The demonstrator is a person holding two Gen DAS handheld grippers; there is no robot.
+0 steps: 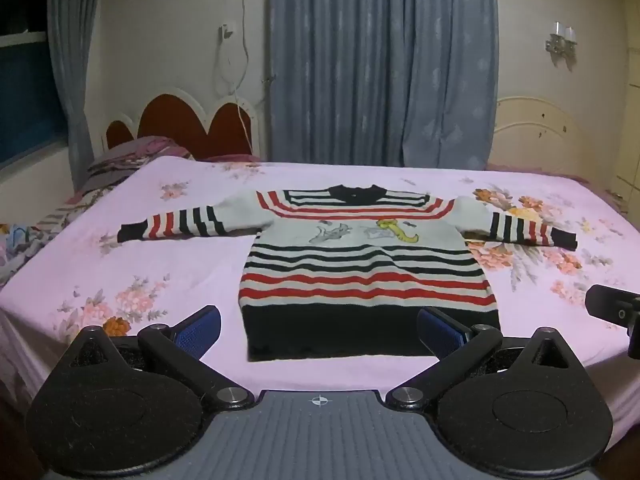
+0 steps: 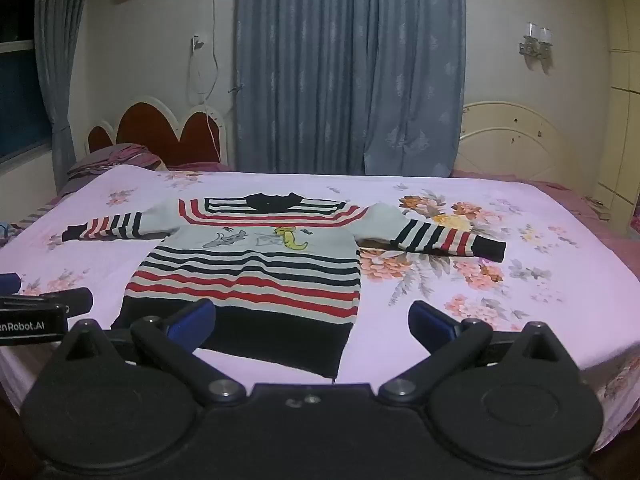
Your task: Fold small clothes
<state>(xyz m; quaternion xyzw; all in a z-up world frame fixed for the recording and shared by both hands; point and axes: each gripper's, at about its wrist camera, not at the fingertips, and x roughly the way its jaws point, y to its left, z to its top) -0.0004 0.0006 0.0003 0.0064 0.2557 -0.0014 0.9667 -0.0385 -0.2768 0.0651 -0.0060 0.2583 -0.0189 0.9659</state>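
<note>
A small striped sweater, white with red and black stripes, a black hem and cartoon figures on the chest, lies flat and face up on the pink floral bed sheet, both sleeves spread out sideways. It also shows in the right wrist view. My left gripper is open and empty, hovering just in front of the hem. My right gripper is open and empty, in front of the hem's right corner. Part of the right gripper shows at the left view's right edge; the left gripper shows at the right view's left edge.
A red heart-shaped headboard and a pillow are at the far left. Blue curtains hang behind the bed. A cream headboard stands at the far right. The bed's front edge runs just below the grippers.
</note>
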